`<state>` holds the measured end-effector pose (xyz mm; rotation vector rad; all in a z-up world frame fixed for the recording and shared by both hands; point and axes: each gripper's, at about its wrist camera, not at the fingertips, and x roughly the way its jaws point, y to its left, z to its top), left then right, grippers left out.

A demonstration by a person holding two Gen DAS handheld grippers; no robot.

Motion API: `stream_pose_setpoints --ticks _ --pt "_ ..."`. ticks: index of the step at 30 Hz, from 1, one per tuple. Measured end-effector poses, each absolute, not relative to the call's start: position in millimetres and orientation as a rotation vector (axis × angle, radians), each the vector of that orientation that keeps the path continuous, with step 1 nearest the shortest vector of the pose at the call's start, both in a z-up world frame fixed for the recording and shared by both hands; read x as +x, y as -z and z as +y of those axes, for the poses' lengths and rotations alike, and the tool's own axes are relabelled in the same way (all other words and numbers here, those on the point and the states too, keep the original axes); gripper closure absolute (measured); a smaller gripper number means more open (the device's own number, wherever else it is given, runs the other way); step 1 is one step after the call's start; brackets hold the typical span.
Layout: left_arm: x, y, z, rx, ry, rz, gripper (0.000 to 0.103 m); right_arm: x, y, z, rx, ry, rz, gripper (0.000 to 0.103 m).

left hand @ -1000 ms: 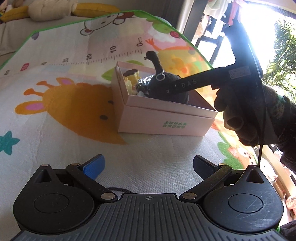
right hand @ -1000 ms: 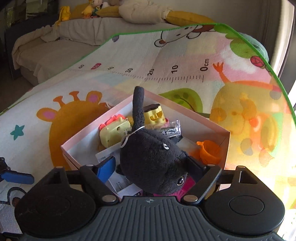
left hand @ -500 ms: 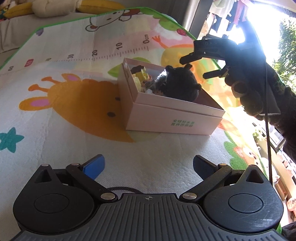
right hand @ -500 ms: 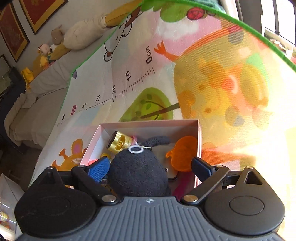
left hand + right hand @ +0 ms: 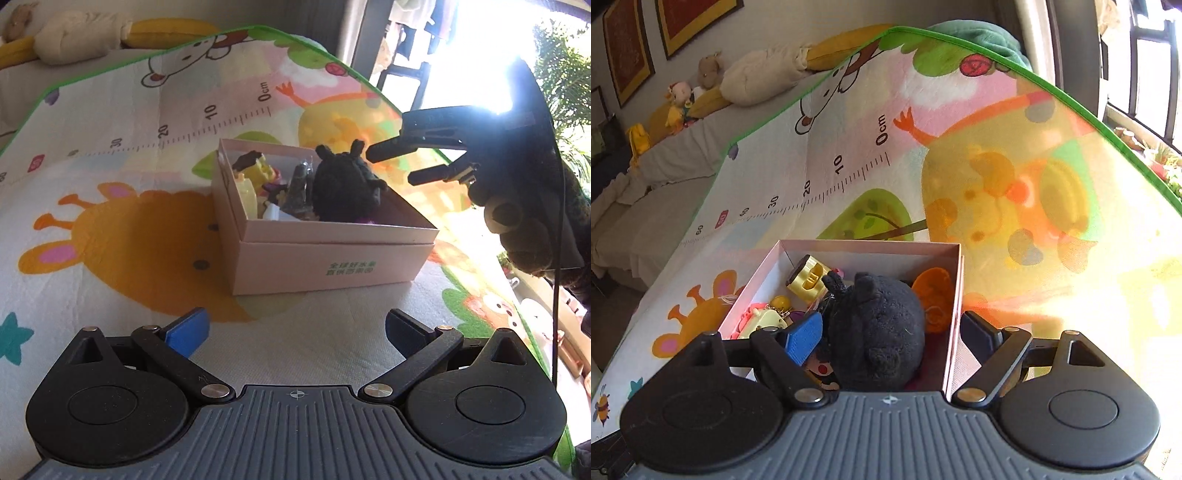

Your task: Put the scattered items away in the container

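Covering the whole work surface is a soft, brightly printed play mat (image 5: 110, 229) with a green border, an orange giraffe, a yellow chick, a green tree and a printed ruler scale running from its 0cm mark. On it sits the pale pink rectangular cardboard box (image 5: 325, 254) with green lettering on its near wall. Inside the box lies the black plush toy (image 5: 879, 332), rounded, with small ears, filling the near half. Around it, in the right wrist view, are a yellow plastic cylinder (image 5: 809, 278) at 11 o'clock of the plush, an orange plastic piece (image 5: 934, 295) at 2 o'clock, and a pale yellow toy with pink trim (image 5: 761, 321) at 9 o'clock.

The right gripper (image 5: 391, 164), held in a gloved hand (image 5: 524, 229), hangs above the box's far right corner, at 2 o'clock of the plush; its jaws are parted and closing, with nothing between them. The left gripper (image 5: 295, 328) hovers low over bare mat at 6 o'clock of the box, its jaws spread wide and empty.

Beyond the mat's far edge are a grey sofa (image 5: 665, 162) with cream and yellow cushions and small soft toys, framed pictures on the wall, and a bright window (image 5: 1137, 55) at 1 o'clock.
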<state>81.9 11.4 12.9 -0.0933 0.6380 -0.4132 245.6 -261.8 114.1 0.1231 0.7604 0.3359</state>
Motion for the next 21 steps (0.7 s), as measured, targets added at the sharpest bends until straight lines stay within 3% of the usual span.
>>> stream_pose_setpoints --ticks 9,13,21 --pt "124.7 -8.3 -16.5 -0.008 0.427 0.616 0.0 239.3 -78.8 -287.5 0.349 -0.418 0.887 0.016" --pt "124.1 -8.8 -15.4 -0.005 0.442 0.623 0.0 235.9 -77.0 -270.5 0.305 -0.445 0.865 0.004" --pt "113.0 -10.5 3.9 0.009 0.391 0.631 0.0 235.3 -73.7 -247.6 0.315 -0.509 0.857 0.002"
